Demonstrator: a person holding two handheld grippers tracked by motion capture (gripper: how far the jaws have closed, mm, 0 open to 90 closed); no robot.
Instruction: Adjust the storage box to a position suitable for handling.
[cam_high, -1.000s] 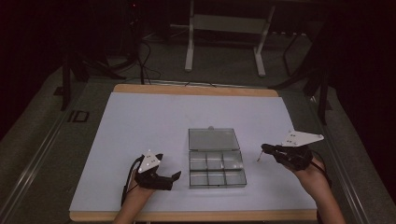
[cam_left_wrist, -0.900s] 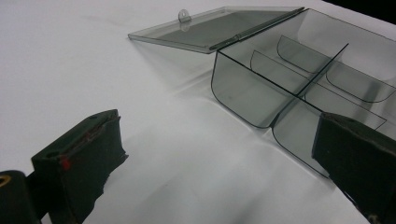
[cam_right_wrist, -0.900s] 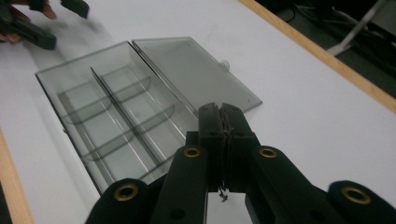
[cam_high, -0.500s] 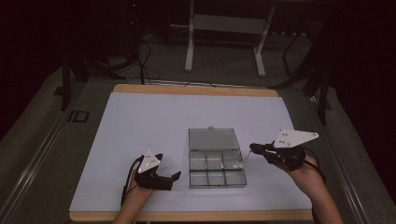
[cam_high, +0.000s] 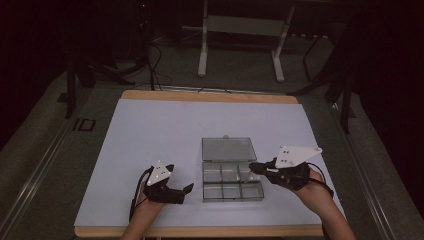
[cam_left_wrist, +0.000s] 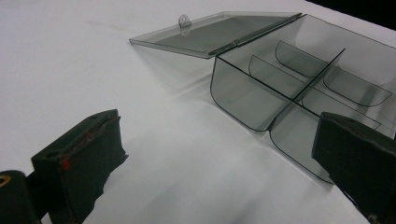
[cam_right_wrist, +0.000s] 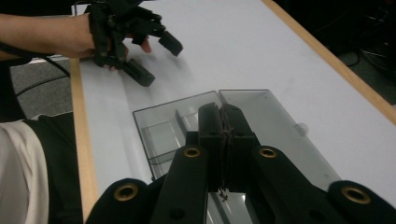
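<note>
Smoky clear plastic makes the whole compartment box (cam_high: 231, 183), which lies near the front edge of the white table (cam_high: 150, 130), between the two hands. Its lid (cam_high: 228, 148) is folded fully back and rests flat on the table behind the tray; a small tab (cam_left_wrist: 184, 20) stands at the lid's far edge. The six compartments look empty in the left gripper view.

The left gripper (cam_high: 181, 193) rests on the table just beside the box's left wall, with the jaws spread wide apart and nothing between them. The right gripper (cam_high: 254, 168) hovers over the right side of the tray. Its jaws are pressed together; in the high view a thin pale thing (cam_high: 248, 176) seems to hang from the tip, but it is too small for me to tell what it is, or whether it is really pinched.

I judge the box to be light and stiff, with thin walls which could crack under a hard squeeze. The surface is smooth (probably slippery on this table), so a push from one side will likely make it slide. The safest place to take hold seems to be the outer wall near a corner, where the dividers support it. For closing, the tab or the free edge of the lid gives the best lever, while the other gripper steadies the tray.
</note>
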